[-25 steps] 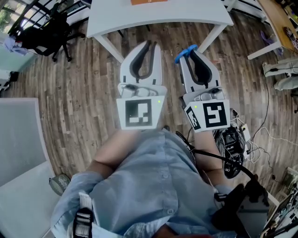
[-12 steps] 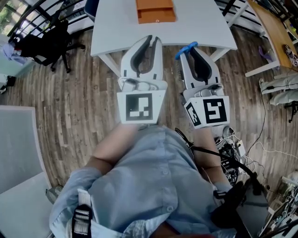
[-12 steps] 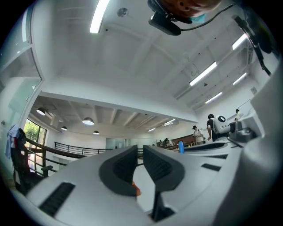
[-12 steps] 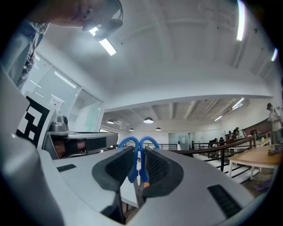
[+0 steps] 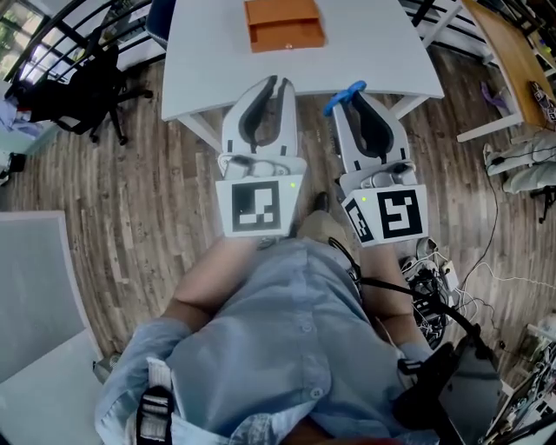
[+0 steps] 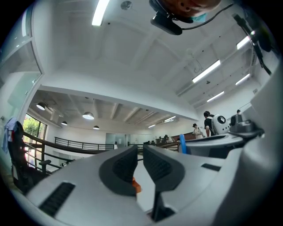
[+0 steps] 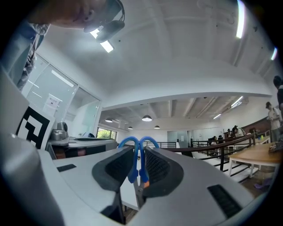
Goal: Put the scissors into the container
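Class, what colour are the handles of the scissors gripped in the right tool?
Blue. The scissors show their handles best in the right gripper view.

**Table closer in frame**

Head view: the white table point(image 5: 208, 61) has slid down the frame toward the person. The orange container point(image 5: 284, 23) was a sliver at the top edge 1 s ago and now mostly shows. Tips of the left gripper point(image 5: 274, 83) and right gripper point(image 5: 352, 100) were over floor and now overlap the table's near edge. A shoe point(image 5: 320, 202) has appeared between them.
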The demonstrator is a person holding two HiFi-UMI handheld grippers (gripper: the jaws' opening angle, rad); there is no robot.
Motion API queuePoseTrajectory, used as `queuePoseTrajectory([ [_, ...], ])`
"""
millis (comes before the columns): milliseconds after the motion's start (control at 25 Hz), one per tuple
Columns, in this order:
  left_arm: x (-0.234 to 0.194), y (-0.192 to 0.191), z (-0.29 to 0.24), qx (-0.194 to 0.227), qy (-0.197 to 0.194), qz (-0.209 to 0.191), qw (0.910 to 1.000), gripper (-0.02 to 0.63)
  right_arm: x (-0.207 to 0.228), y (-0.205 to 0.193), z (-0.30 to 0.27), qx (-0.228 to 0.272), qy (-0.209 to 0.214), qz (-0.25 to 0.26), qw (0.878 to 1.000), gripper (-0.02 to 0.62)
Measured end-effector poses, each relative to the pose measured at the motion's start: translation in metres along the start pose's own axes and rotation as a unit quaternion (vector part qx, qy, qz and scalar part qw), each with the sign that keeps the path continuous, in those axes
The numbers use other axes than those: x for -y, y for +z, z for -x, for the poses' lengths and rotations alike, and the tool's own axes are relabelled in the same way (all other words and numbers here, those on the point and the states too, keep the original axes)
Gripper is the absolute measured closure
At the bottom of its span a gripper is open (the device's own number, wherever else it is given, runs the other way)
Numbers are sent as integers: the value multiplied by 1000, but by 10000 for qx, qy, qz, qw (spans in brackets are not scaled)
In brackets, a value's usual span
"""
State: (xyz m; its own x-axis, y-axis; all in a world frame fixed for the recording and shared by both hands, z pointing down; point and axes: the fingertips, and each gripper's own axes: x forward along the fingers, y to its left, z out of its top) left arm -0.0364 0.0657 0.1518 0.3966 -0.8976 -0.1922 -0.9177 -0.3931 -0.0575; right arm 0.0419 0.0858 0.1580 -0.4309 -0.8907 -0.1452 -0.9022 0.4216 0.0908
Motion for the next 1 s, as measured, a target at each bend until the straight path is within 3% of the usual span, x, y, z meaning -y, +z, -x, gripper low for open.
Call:
queuePoseTrajectory([
  [440,0,-30,-84,-315,95,-264,9991,561,66,-27,-58,-9,94,-323,9994,509],
  [1000,-1,-13,-188,-57,615,-553,9966,561,145,-16,-137,325,698,-332,9965,509],
])
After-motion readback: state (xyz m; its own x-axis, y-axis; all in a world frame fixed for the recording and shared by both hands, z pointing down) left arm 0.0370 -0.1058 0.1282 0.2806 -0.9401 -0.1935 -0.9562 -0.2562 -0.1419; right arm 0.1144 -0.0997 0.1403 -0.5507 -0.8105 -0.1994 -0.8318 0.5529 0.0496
